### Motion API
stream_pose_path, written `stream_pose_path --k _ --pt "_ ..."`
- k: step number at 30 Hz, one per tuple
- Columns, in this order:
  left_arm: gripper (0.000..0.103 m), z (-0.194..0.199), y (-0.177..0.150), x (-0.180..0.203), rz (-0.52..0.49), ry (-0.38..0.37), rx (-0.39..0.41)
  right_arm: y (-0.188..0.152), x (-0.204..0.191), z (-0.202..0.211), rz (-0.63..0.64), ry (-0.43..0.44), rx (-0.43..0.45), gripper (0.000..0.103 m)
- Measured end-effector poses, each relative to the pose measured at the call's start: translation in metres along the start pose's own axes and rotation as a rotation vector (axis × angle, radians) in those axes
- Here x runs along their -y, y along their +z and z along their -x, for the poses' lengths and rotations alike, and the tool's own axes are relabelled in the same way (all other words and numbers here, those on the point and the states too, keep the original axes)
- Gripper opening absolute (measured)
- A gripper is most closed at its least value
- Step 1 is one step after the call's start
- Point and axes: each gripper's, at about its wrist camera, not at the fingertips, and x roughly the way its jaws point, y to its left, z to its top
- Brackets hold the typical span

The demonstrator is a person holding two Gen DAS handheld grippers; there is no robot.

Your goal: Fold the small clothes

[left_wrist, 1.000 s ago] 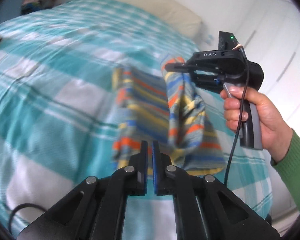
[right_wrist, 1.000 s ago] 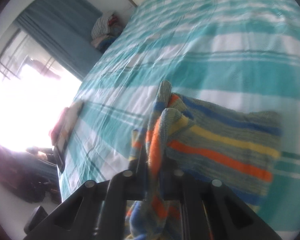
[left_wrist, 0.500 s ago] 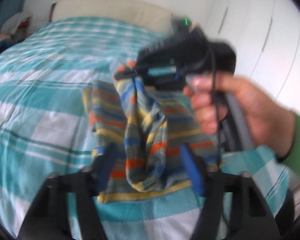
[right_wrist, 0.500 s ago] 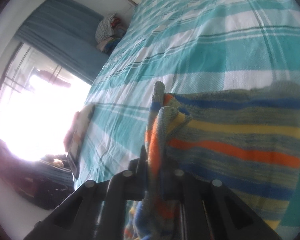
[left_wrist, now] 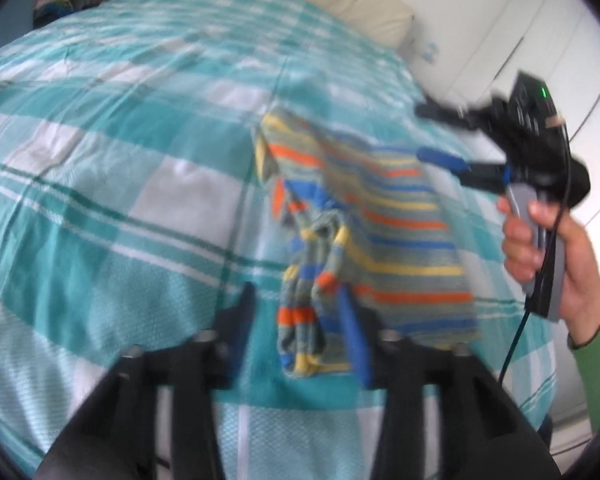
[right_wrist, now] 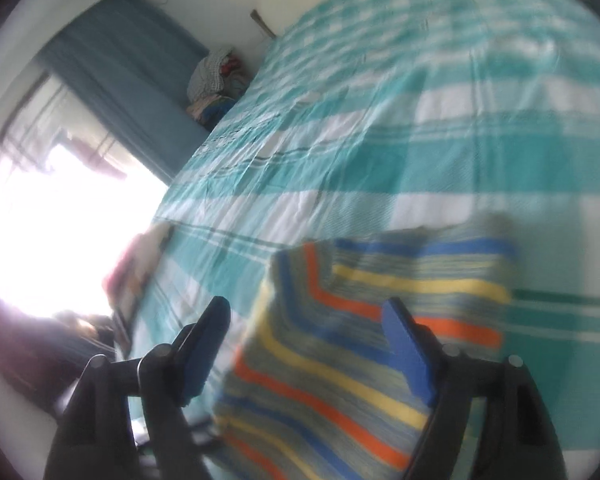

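A small striped garment (left_wrist: 372,232), grey with orange, blue and yellow bands, lies folded on the teal-and-white checked bed (left_wrist: 140,160). A bunched sleeve lies along its left side. My left gripper (left_wrist: 300,308) is open, its fingers either side of the sleeve's near end. My right gripper (right_wrist: 308,320) is open just above the garment (right_wrist: 360,340). In the left wrist view the right gripper (left_wrist: 436,136) hovers open at the garment's far right, held by a hand in a green sleeve.
A cream headboard cushion (left_wrist: 300,4) runs along the far edge of the bed. A pile of clothes (right_wrist: 216,80) sits by the blue curtain (right_wrist: 132,80). White wardrobe doors (left_wrist: 540,40) stand to the right. A flat object (right_wrist: 140,264) lies near the bed's window side.
My right gripper has opened and let the sleeve drop onto the garment, then drawn back to the right. My left gripper has opened wide and come down around the sleeve's near end.
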Motion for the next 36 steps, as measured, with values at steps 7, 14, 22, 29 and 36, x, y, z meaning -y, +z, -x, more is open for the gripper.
stream_pose_path --k 7,14,22,29,36 --pt "0.039 -0.039 0.011 0.006 -0.012 0.102 -0.026 -0.094 -0.007 0.023 0.194 -0.024 -0.120 0.078" --pt "0.080 -0.016 0.029 -0.017 0.053 -0.031 -0.042 -0.125 0.006 0.038 0.202 -0.106 -0.127 0.078" --pt "0.096 -0.102 0.081 -0.020 -0.017 -0.005 -0.234 -0.067 0.090 0.005 -0.159 0.004 -0.090 0.078" --pt "0.016 -0.120 0.081 0.010 -0.072 -0.032 -0.263 -0.064 0.049 -0.031 -0.061 -0.043 -0.060 0.023" --pt "0.019 -0.057 0.120 0.050 -0.165 -0.081 -0.012 -0.043 -0.001 0.039 0.119 -0.059 0.138 0.021"
